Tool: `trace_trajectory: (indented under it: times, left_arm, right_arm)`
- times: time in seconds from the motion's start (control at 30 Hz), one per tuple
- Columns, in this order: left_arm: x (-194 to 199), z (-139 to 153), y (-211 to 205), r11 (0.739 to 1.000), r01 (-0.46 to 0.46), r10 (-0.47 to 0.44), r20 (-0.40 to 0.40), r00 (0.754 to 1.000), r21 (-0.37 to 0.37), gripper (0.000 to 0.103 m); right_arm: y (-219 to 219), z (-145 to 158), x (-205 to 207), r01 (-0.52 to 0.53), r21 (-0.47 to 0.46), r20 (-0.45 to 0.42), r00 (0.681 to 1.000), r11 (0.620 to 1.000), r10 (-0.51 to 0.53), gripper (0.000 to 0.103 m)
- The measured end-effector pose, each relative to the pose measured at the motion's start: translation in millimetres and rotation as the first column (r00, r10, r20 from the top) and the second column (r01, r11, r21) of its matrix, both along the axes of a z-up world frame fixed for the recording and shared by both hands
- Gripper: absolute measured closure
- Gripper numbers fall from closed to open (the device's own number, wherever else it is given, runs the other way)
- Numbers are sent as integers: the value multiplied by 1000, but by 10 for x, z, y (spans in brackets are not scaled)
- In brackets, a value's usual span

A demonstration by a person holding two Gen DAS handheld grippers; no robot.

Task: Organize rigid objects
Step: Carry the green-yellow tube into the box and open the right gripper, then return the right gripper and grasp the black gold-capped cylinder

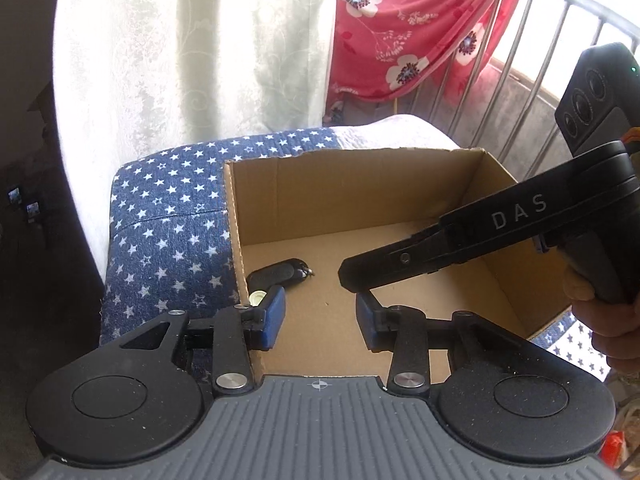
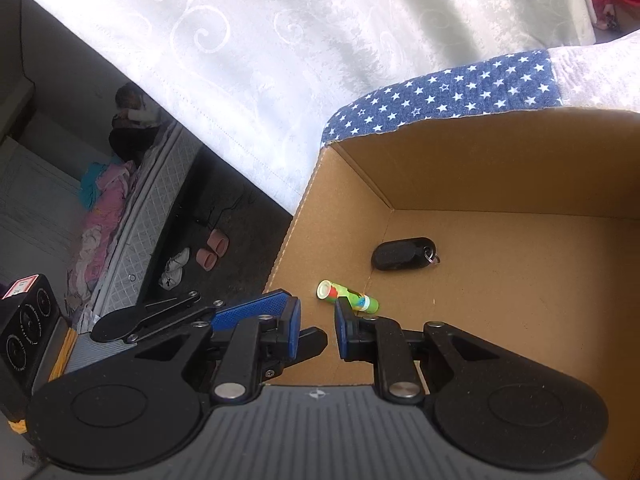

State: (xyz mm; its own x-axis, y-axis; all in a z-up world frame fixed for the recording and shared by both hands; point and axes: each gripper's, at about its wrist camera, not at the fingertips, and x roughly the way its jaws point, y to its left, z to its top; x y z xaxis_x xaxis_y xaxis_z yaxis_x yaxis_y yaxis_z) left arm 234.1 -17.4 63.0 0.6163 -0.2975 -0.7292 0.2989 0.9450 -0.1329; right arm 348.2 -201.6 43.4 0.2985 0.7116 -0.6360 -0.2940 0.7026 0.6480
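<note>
An open cardboard box [image 1: 400,184] [image 2: 480,152] stands on a blue star-print cushion [image 1: 172,216]. On its floor lie a black key fob [image 1: 276,274] [image 2: 402,253] and a small green patterned tube [image 2: 347,297], of which only the pale cap [image 1: 257,298] shows in the left wrist view. My left gripper [image 1: 320,320] is open and empty over the box's near left corner. My right gripper [image 2: 318,330] is open and empty just above the tube; its body [image 1: 480,236] reaches into the box from the right.
A white patterned curtain [image 1: 192,48] hangs behind the cushion. A red floral blanket [image 1: 404,28] drapes over a metal railing [image 1: 560,40] at the back right. A mattress edge [image 2: 144,216] and slippers [image 2: 212,254] lie on the floor at the left.
</note>
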Motion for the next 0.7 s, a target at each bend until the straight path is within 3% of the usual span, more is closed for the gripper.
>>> trace_trajectory:
  times: [0.2, 0.37, 0.5, 0.7]
  left_arm:
    - [-451, 242, 159, 999, -6, 12, 114, 993, -53, 54]
    - [-855, 309, 216, 996, 19, -2, 191, 982, -85, 50]
    - [-1177, 194, 236, 994, 33, -7, 233, 972, -109, 49]
    - [-1482, -205, 83, 993, 61, -40, 203, 978, -102, 48]
  right_arm:
    - [-312, 384, -557, 33, 69, 116, 992, 997, -41, 83]
    - [-518, 516, -1128, 48, 127, 187, 980, 991, -71, 83]
    - [-658, 432, -1560, 73, 172, 229, 967, 982, -112, 83]
    - [-743, -49, -1918, 155, 192, 203, 960, 969, -193, 83]
